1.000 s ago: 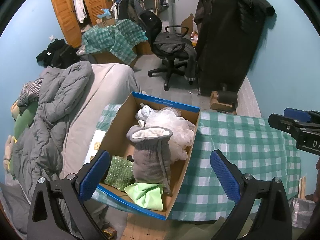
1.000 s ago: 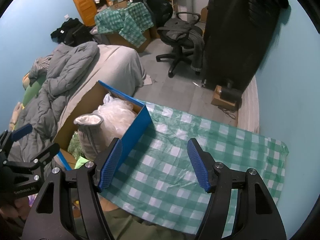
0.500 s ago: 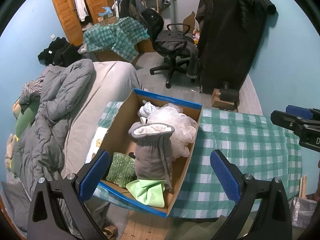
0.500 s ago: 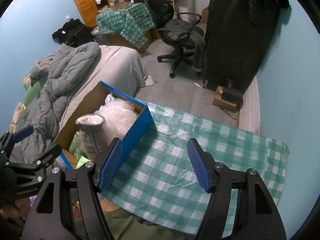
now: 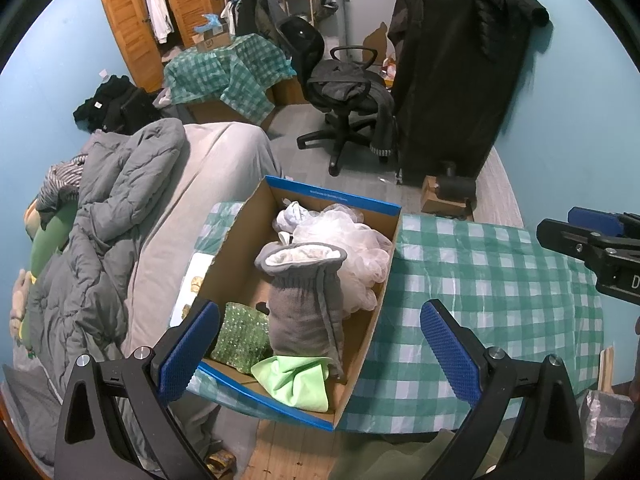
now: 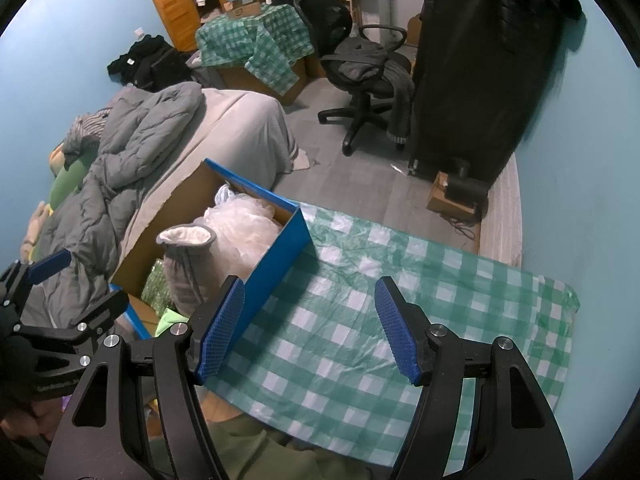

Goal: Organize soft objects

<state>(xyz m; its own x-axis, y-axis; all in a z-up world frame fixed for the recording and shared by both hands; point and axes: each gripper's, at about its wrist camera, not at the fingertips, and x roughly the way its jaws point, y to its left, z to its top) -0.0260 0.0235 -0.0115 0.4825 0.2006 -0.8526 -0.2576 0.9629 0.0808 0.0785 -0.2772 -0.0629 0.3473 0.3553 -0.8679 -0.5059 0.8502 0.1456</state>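
A blue-edged cardboard box [image 5: 394,248] stands on the left part of the checked table [image 5: 500,280]. In it are a grey fleece-lined pouch [image 5: 306,304] standing upright, a white mesh puff [image 5: 352,240], a green beaded piece [image 5: 240,338], a lime green cloth [image 5: 298,376] and a pale cloth [image 5: 292,216]. My left gripper [image 5: 320,344] is open and empty, held above and short of the box's near end. My right gripper [image 6: 310,328] is open and empty above the table, right of the box [image 6: 276,264]. The pouch [image 6: 188,264] shows there too.
A bed with a grey duvet [image 5: 100,220] lies left of the table. An office chair [image 5: 344,92], a black garment rack [image 5: 460,80] and a cloth-covered pile [image 5: 228,72] stand beyond. A small box [image 5: 444,196] sits on the floor by the wall.
Both grippers have drawn slightly back and up from the table, so the box and table look a little farther away. Both stay open and empty.
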